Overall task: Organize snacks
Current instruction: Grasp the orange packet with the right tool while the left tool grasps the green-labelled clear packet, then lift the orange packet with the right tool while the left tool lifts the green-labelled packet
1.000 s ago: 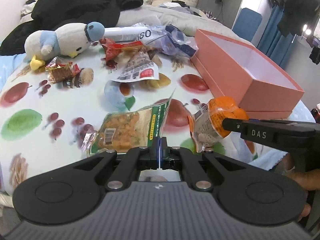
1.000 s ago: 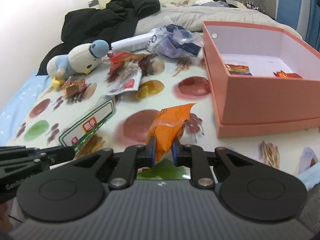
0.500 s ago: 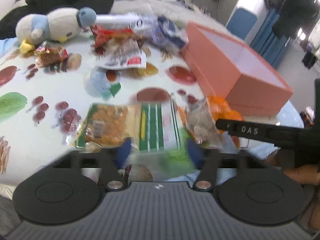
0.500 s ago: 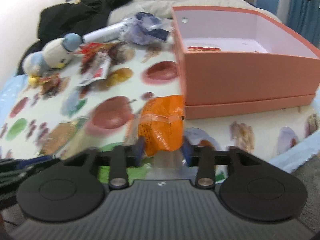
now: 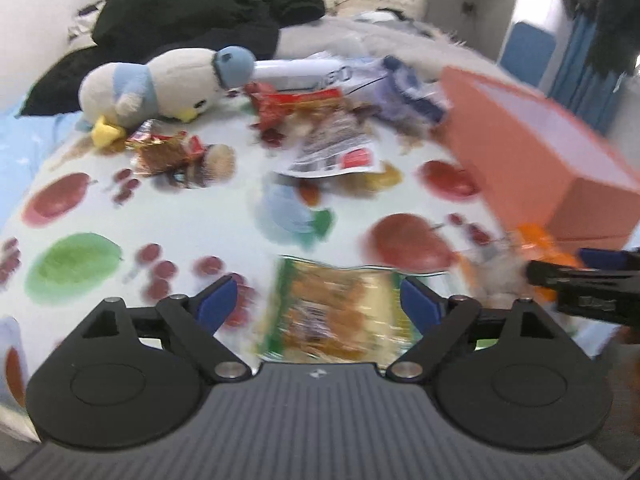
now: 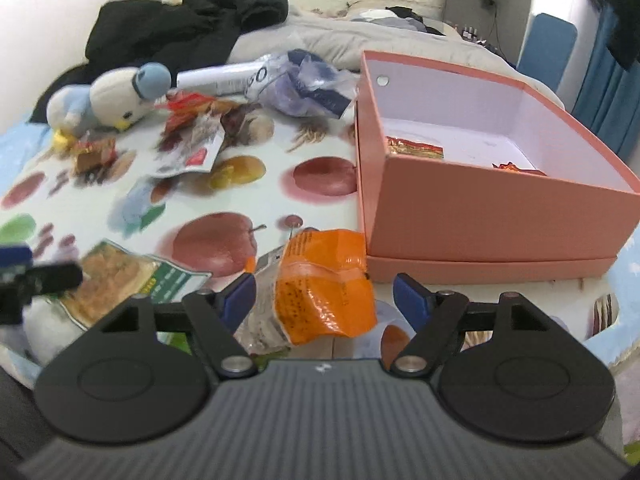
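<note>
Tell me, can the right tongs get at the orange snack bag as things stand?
Probably yes. The orange snack bag lies flat on the cloth right between the right tongs, whose jaws are opening and not pressing it. Nothing covers it; only the pink box stands close on one side.

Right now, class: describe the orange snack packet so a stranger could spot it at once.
Find the big pink box on the fruit-print cloth. The orange packet lies at its near left corner: the only bright orange wrapper, crinkled, with a clear end.
</note>
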Available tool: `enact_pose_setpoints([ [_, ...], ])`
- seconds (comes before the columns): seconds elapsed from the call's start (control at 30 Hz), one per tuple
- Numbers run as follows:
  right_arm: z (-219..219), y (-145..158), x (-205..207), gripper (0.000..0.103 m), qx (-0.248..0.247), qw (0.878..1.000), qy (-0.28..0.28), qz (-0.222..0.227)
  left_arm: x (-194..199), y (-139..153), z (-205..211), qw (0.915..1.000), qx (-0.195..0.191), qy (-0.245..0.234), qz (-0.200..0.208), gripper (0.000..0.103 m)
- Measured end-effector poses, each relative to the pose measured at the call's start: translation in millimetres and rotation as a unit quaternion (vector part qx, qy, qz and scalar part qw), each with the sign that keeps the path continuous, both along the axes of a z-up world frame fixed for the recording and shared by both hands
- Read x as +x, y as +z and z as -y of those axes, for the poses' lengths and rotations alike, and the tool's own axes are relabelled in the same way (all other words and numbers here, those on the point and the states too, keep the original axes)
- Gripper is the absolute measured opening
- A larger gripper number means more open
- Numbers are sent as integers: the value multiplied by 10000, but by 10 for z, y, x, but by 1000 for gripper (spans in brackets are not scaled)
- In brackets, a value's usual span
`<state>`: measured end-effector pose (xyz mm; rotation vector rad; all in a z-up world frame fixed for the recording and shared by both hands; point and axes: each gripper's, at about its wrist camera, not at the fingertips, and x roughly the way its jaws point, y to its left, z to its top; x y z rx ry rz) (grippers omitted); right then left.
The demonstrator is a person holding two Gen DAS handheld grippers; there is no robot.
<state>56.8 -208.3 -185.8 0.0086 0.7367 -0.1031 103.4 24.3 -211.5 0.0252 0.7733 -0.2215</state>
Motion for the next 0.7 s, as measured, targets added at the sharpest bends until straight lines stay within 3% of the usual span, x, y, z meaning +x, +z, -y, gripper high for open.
enact_pose_setpoints([
  [0.07,3,-55,47,77,3,10000,-55,-79,84,-98,37,9996,242,-53,-102,91],
  [0.2,21,-144,101,77,142,9996,-99,-205,183,-257,70,9994,152,-164,-281,91],
  [0.4,12,-198,109,77,229,9995,16,-219,233,-412,193,9982,415,-224,-378,91],
  [0.7,3,-273,123,70,356,9988,129,-323,212,-472,223,9982,434,-243,-327,89],
])
